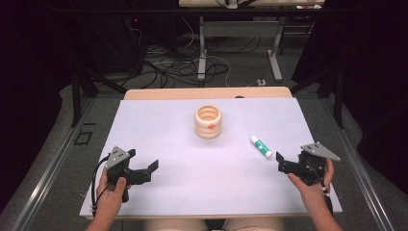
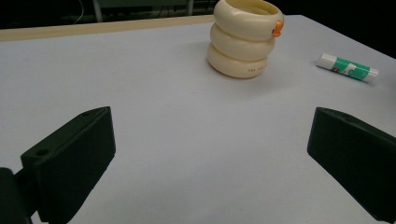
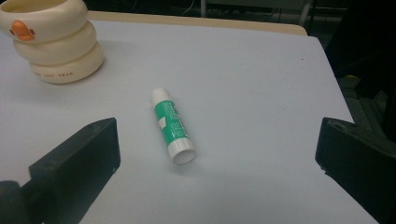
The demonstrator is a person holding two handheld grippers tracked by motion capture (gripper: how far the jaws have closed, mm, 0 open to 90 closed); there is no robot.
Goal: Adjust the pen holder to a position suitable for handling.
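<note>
Approach step: right gripper (image 1: 284, 162) wide open, empty, just near of glue stick (image 1: 261, 146) lying flat on counter (image 1: 159, 120) right of cream ringed cup (image 1: 208, 121); left gripper (image 1: 144, 169) open, idle; next, straddle stick and close.

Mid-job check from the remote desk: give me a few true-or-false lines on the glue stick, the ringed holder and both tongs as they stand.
1. The green and white glue stick lies on its side on the white table. True.
2. The cream ribbed plastic holder is tipped over. False: it stands upright, mouth up.
3. The right tongs are clamped on the glue stick. False: the jaws stand wide open, the stick lying ahead, untouched.
4. The left tongs are open with nothing between the jaws. True.
5. The glue stick touches the holder. False: bare table separates them.
</note>
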